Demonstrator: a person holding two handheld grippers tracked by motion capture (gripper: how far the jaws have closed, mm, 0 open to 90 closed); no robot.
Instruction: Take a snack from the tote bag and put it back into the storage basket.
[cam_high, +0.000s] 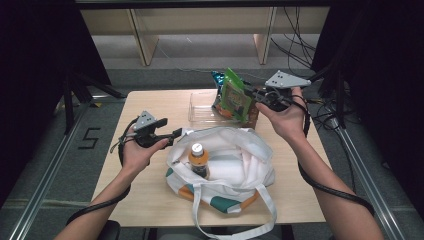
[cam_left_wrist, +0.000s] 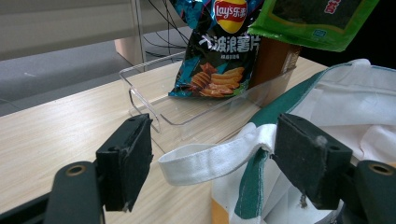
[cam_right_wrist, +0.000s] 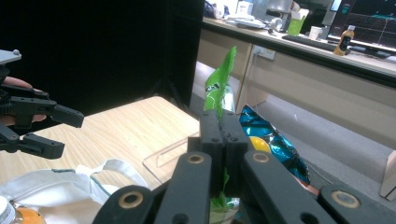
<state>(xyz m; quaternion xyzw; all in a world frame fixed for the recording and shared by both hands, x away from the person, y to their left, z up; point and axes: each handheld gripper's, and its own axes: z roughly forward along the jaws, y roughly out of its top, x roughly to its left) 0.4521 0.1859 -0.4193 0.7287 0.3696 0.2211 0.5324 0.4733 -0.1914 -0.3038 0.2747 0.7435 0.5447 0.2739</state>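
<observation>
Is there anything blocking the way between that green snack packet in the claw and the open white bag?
Nothing visible does. The right claw is shut on the green packet above the clear tray. The tote bag lies open just in front, with the left claw around its rim. An orange bottle takes only part of the opening.

Green packet (cam_left_wrist: 317, 21) cut off at twelve o'clock in the left gripper view; bottle (cam_high: 198, 159) half-hidden inside tote (cam_high: 240, 165).
</observation>
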